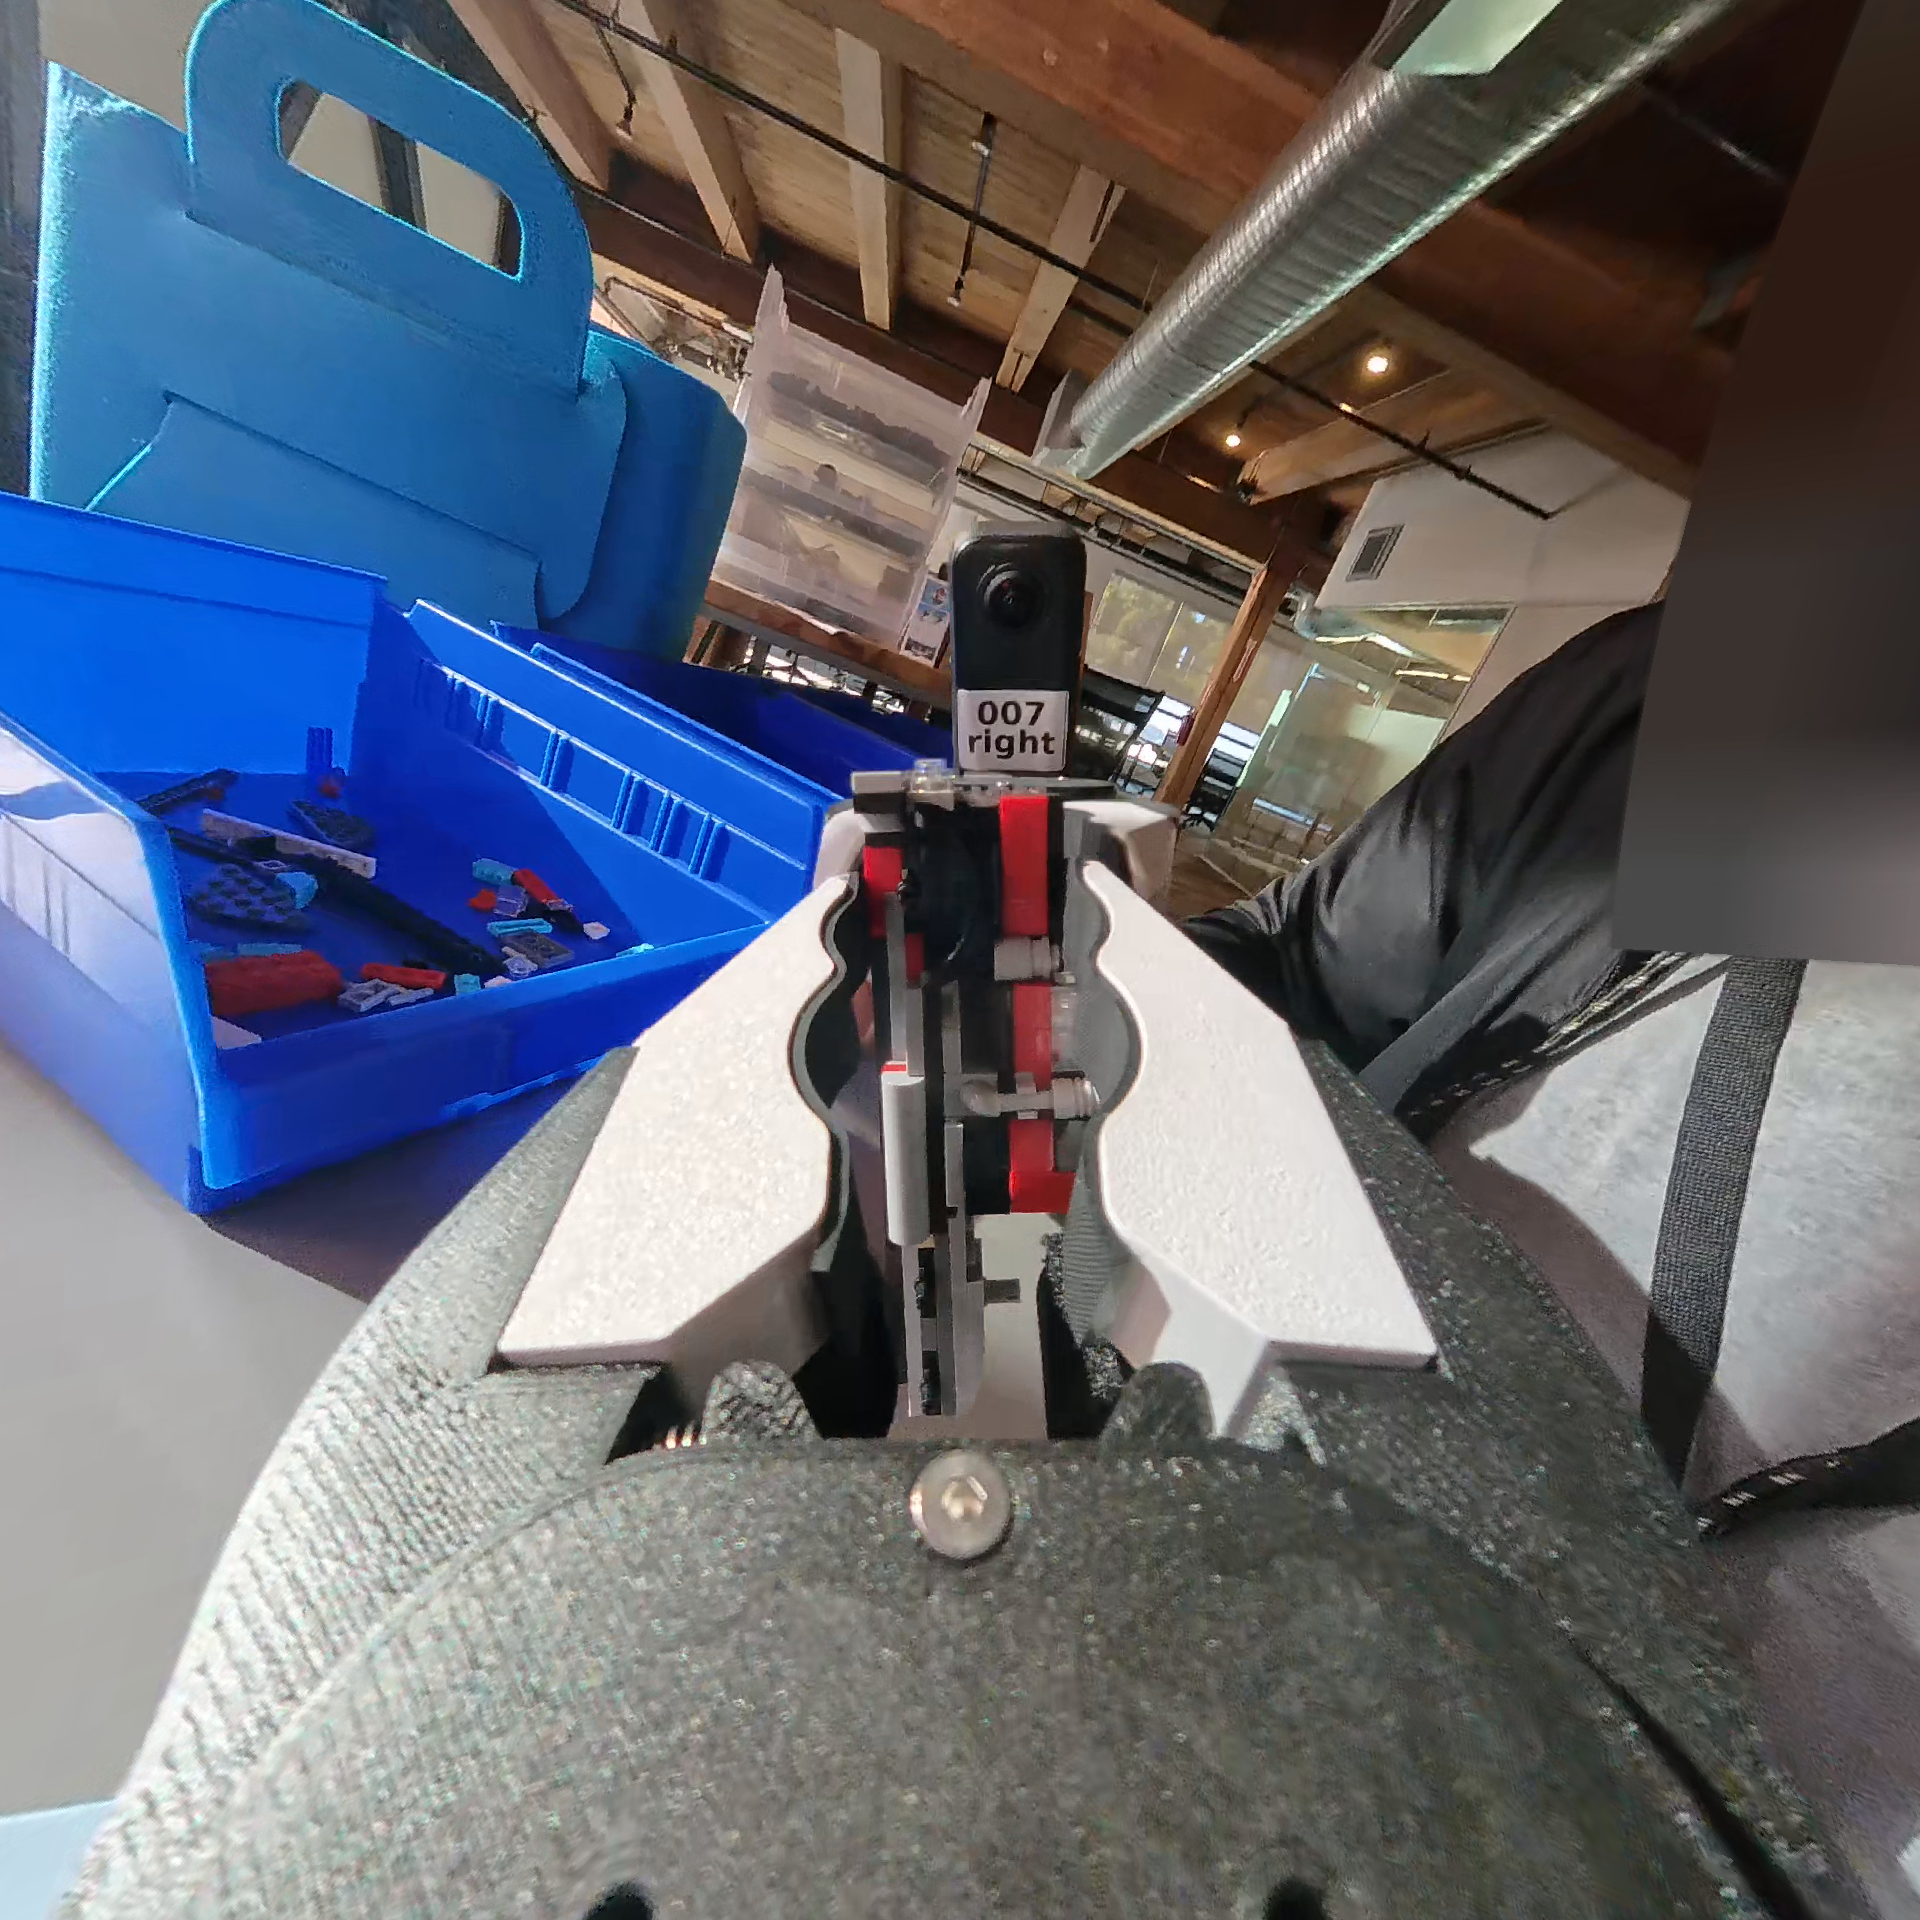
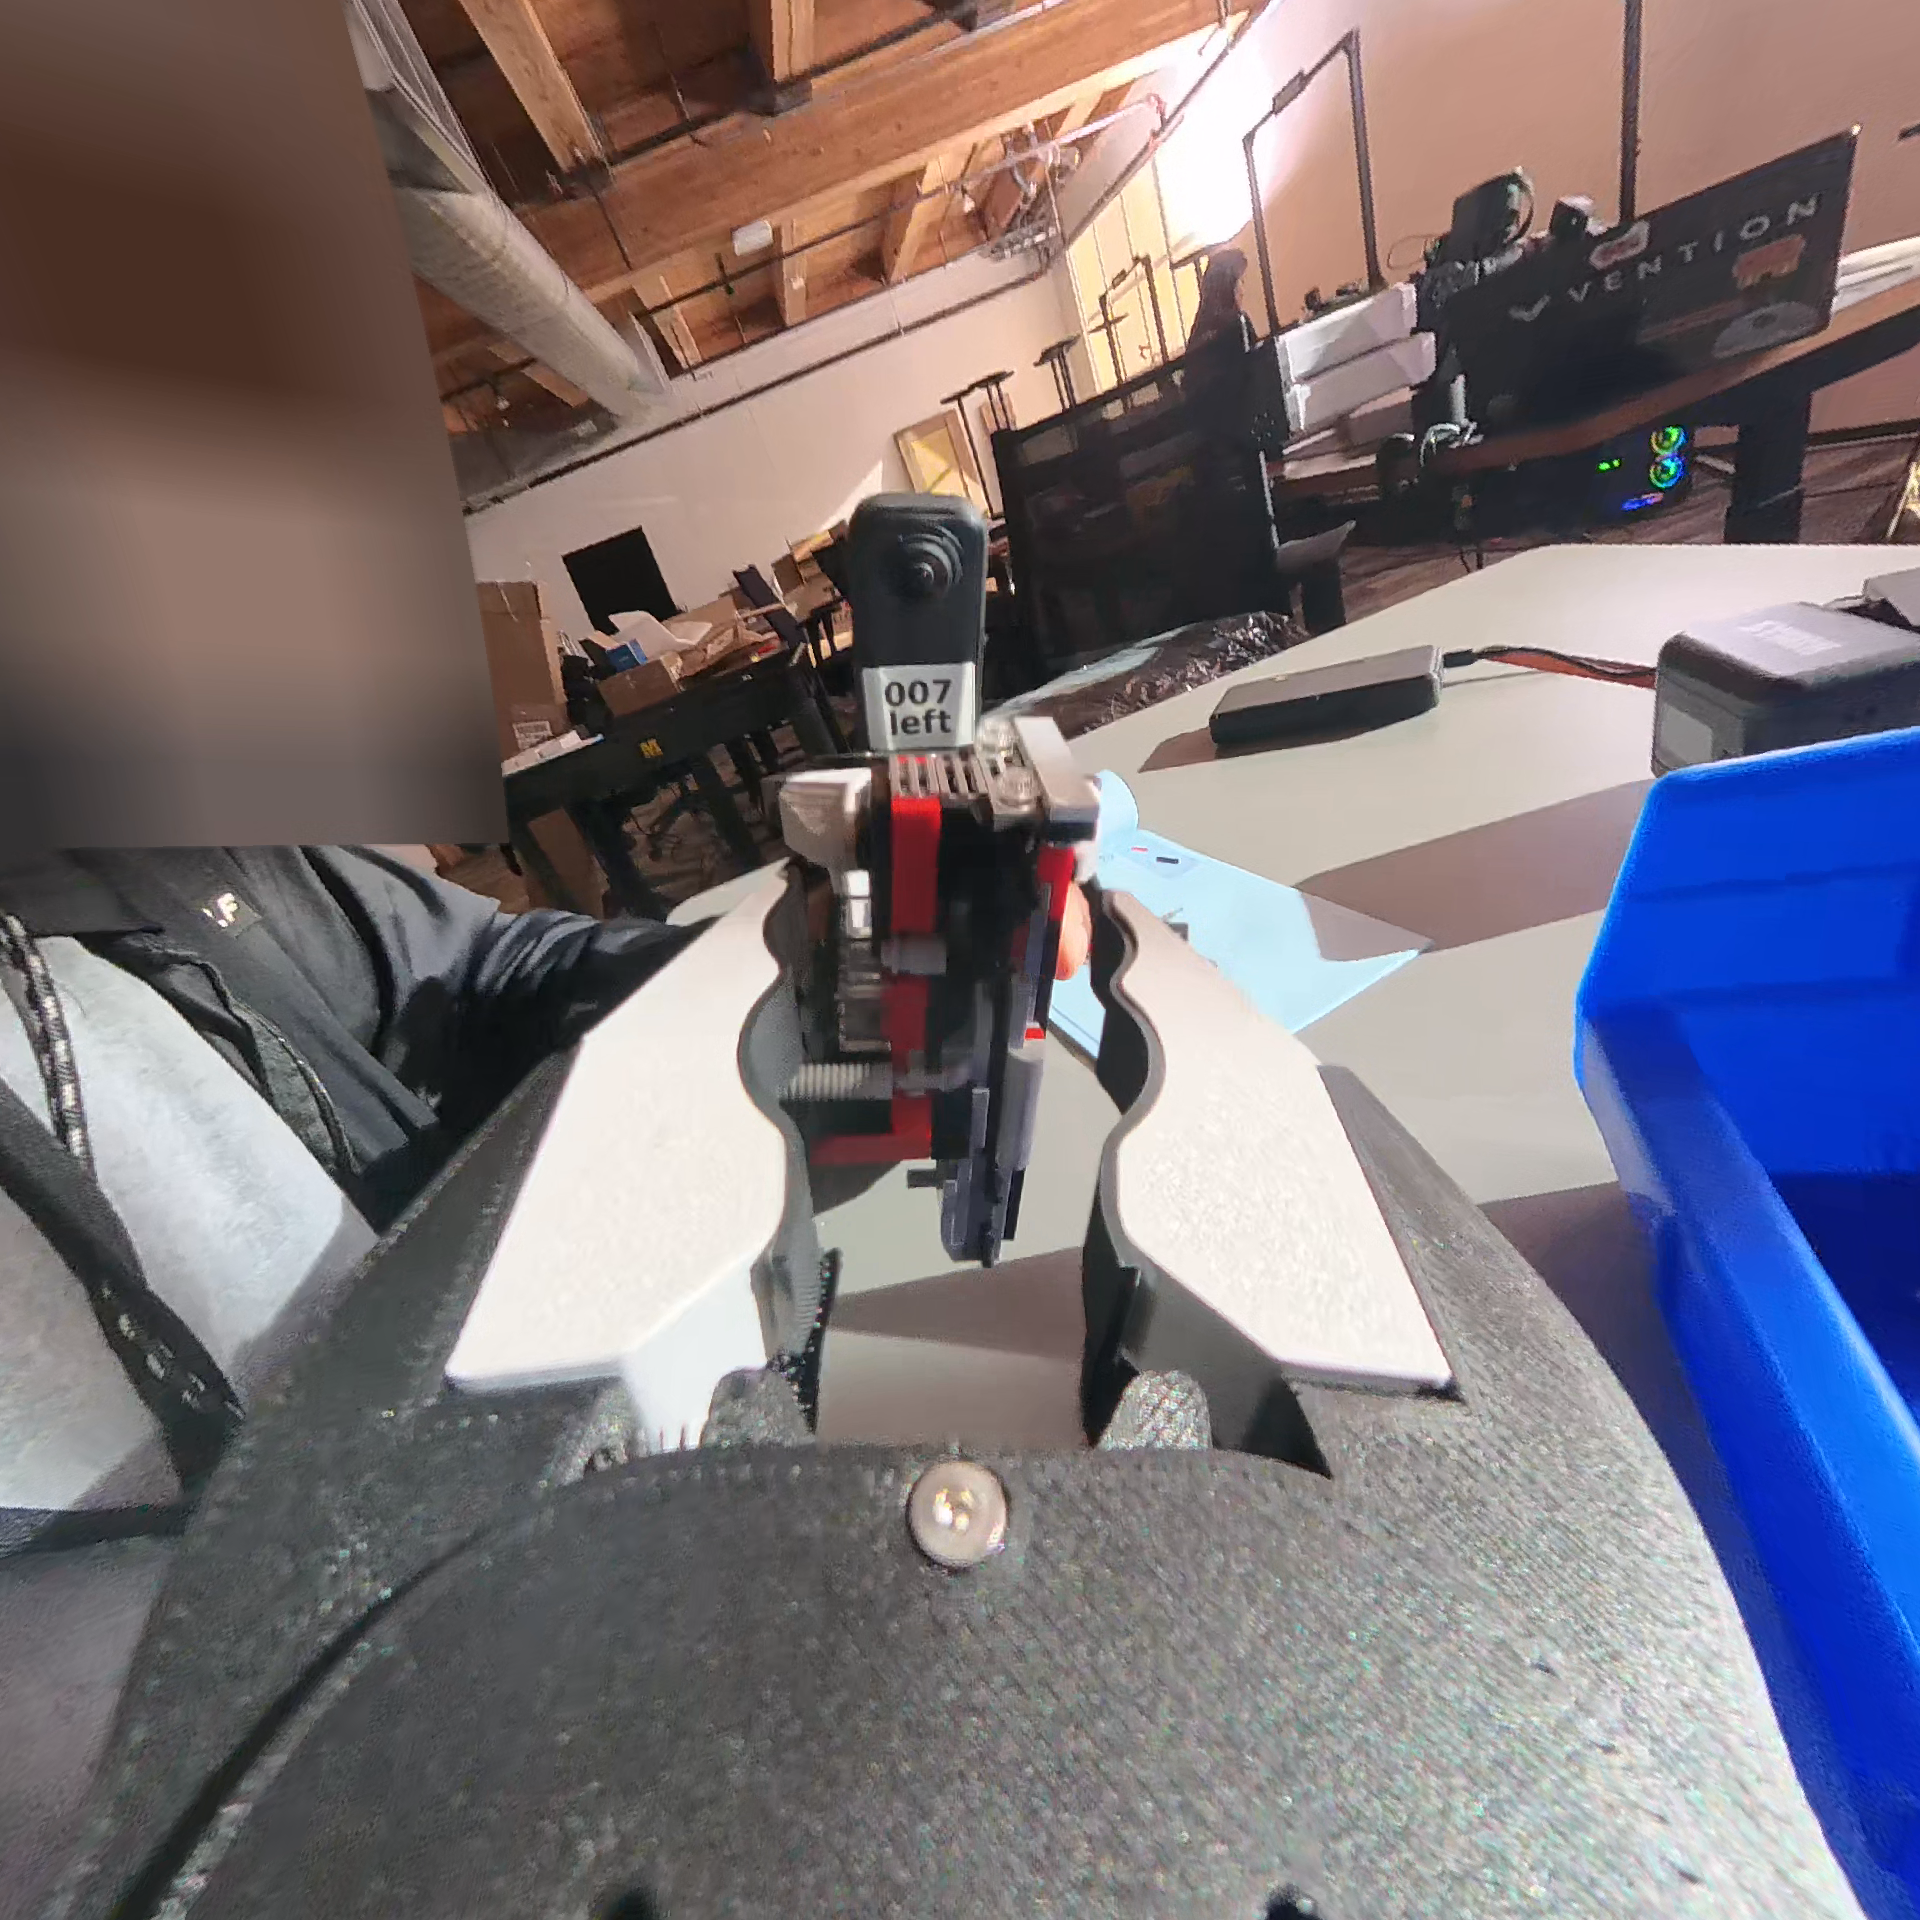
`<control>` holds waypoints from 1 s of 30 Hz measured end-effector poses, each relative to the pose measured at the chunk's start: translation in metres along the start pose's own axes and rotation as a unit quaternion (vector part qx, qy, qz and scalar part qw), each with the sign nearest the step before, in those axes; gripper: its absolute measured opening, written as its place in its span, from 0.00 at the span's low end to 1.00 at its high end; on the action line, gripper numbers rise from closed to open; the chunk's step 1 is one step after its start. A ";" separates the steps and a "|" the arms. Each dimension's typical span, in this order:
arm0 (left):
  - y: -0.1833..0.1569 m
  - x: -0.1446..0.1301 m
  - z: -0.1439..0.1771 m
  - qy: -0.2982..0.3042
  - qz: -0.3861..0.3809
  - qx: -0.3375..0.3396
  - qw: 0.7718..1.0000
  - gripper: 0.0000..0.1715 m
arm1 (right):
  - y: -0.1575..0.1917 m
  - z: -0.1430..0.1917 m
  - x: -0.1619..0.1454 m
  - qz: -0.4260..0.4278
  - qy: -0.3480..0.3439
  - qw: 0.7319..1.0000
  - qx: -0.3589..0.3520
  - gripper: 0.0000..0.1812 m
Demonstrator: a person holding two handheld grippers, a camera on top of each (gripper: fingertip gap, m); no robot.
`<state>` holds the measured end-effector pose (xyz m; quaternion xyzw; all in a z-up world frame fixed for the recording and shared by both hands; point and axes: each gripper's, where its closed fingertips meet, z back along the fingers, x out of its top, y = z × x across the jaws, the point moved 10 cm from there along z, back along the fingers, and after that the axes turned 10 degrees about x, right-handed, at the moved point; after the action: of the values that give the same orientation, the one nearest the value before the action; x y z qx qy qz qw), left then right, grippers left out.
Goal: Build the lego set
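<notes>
A partly built lego model (image 1: 1029, 862) of red, black and grey pieces is held up in the air between my two grippers, which face each other. In the left wrist view my left gripper (image 1: 971, 873) has its white fingers (image 1: 717, 1122) closed on the model's sides. The right gripper's camera (image 1: 1013, 623) rises just behind the model. In the right wrist view my right gripper (image 2: 945, 894) grips the same model (image 2: 914, 862) from the opposite end. The left gripper's camera (image 2: 920, 592) stands behind it. A grey strip of the model hangs down between the fingers.
A blue bin (image 1: 582, 665) with several loose lego pieces (image 1: 364, 914) sits at the left on the grey table. The bin (image 2: 1766, 1039) is close on the right in the right wrist view. A light blue sheet (image 2: 1226, 935), a black pack (image 2: 1330, 691) and a dark box (image 2: 1787, 675) lie beyond. A person's torso (image 1: 1455, 831) is near. Both grippers' tips are close together, under 4 cm apart.
</notes>
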<state>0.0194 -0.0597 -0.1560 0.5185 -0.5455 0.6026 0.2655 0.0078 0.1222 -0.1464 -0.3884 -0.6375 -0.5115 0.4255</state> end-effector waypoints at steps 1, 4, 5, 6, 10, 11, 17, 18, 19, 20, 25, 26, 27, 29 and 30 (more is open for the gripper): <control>0.000 0.000 0.000 -0.003 0.004 -0.002 1.000 0.22 | 0.000 -0.001 -0.001 0.001 0.006 1.000 0.000 0.30; 0.000 0.000 -0.001 -0.008 0.012 -0.006 1.000 0.22 | 0.000 -0.002 -0.003 -0.007 0.009 1.000 0.005 0.27; 0.000 -0.001 -0.001 -0.008 0.012 -0.007 1.000 0.22 | 0.000 -0.002 -0.003 -0.009 0.007 1.000 0.004 0.24; 0.000 -0.001 -0.001 -0.008 0.012 -0.008 1.000 0.22 | -0.001 -0.001 -0.003 -0.010 0.005 1.000 0.001 0.22; 0.000 -0.001 -0.002 0.000 0.015 -0.010 1.000 0.22 | -0.003 0.000 -0.004 -0.016 0.001 1.000 0.004 0.21; 0.000 -0.001 -0.002 0.004 0.018 -0.014 1.000 0.22 | -0.002 0.000 -0.004 -0.015 0.000 1.000 0.003 0.21; 0.004 0.004 0.004 0.006 0.036 -0.023 0.999 0.24 | -0.006 0.004 -0.003 -0.044 -0.031 0.998 0.009 0.21; 0.005 0.005 0.005 0.007 0.036 -0.021 0.999 0.24 | -0.007 0.005 -0.003 -0.050 -0.036 0.998 0.010 0.21; 0.005 0.005 0.006 0.009 0.035 -0.020 0.999 0.24 | -0.007 0.005 -0.003 -0.054 -0.039 0.998 0.011 0.21; 0.005 0.005 0.006 0.013 0.034 -0.020 0.999 0.24 | -0.008 0.005 -0.003 -0.057 -0.041 0.997 0.010 0.21; 0.003 0.002 0.002 0.031 0.027 -0.014 0.999 0.23 | -0.008 0.004 -0.004 -0.058 -0.043 0.997 0.009 0.21; 0.003 0.002 0.002 0.031 0.027 -0.015 0.999 0.23 | -0.008 0.004 -0.004 -0.056 -0.041 0.998 0.008 0.21; 0.003 0.002 0.003 0.029 0.030 -0.014 0.999 0.22 | -0.007 0.004 -0.004 -0.054 -0.040 0.998 0.006 0.21; 0.004 0.002 0.003 0.029 0.032 -0.014 0.999 0.21 | -0.007 0.003 -0.004 -0.047 -0.035 0.998 0.004 0.21; 0.004 0.002 0.003 0.029 0.032 -0.014 0.999 0.21 | -0.006 0.003 -0.004 -0.043 -0.033 0.999 0.001 0.21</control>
<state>0.0162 -0.0644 -0.1559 0.4795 -0.5617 0.6180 0.2693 0.0027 0.1241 -0.1526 -0.3770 -0.6676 -0.5159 0.3822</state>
